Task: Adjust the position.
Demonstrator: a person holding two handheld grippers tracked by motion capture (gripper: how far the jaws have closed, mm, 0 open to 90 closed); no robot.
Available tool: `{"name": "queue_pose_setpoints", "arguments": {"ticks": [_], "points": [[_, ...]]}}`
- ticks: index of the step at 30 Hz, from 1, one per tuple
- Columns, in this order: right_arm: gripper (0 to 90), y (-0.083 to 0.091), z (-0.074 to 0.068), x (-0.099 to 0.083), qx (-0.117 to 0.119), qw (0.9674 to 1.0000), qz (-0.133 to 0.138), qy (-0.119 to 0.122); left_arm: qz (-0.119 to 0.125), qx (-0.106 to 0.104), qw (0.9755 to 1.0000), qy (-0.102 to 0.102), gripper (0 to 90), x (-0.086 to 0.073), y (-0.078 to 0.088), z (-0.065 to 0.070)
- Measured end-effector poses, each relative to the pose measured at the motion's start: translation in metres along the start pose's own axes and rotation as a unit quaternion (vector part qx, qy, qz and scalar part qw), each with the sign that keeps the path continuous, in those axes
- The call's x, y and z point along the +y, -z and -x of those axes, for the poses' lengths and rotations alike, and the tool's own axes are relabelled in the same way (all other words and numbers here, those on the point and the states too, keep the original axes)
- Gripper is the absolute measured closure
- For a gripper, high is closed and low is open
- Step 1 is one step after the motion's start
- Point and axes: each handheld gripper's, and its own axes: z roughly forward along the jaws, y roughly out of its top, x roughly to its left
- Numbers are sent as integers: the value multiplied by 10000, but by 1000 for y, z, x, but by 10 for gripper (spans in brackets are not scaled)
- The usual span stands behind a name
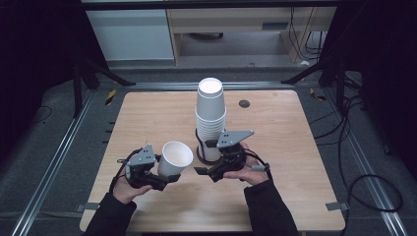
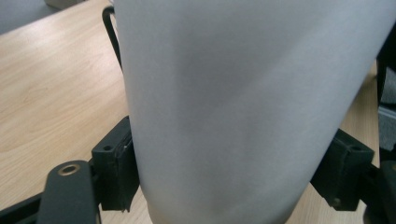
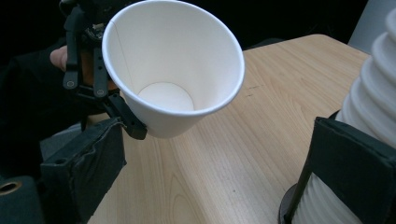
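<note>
Fingers (image 2: 112, 172) of left gripper (image 1: 164, 181) clamp the paper cup (image 1: 175, 158); right gripper (image 1: 206, 172) gapes empty.

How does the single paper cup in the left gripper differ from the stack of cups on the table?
The single cup is held off the table by the left gripper, tilted with its mouth open toward the camera; the stack of cups stands in a dark holder on the table, bottoms up. The single cup is one alone; the stack is many nested. Both are plain white paper.
</note>
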Motion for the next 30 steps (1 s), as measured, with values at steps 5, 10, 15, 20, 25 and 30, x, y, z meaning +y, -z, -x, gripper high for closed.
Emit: {"name": "queue_pose_setpoints", "arguments": {"ticks": [5,10,15,20,25,30], "points": [[46,3,-3,-11,-12,9995,237,-196,226,-33,9996,141,215,1,-3,3],[43,1,-5,-21,-1,9986,371,-387,272,-78,9994,189,215,2,-8,6],[43,-3,-7,-24,134,9977,436,-500,308,-99,9992,213,215,1,-12,8],[43,-10,-9,-24,259,9969,519,-539,304,-136,9993,181,215,2,-15,10],[45,-17,-8,-22,369,9955,627,-614,312,-142,9993,153,215,3,-17,13],[47,-26,-9,-19,480,9943,684,-656,307,-168,9993,113,216,4,-18,15]]}}
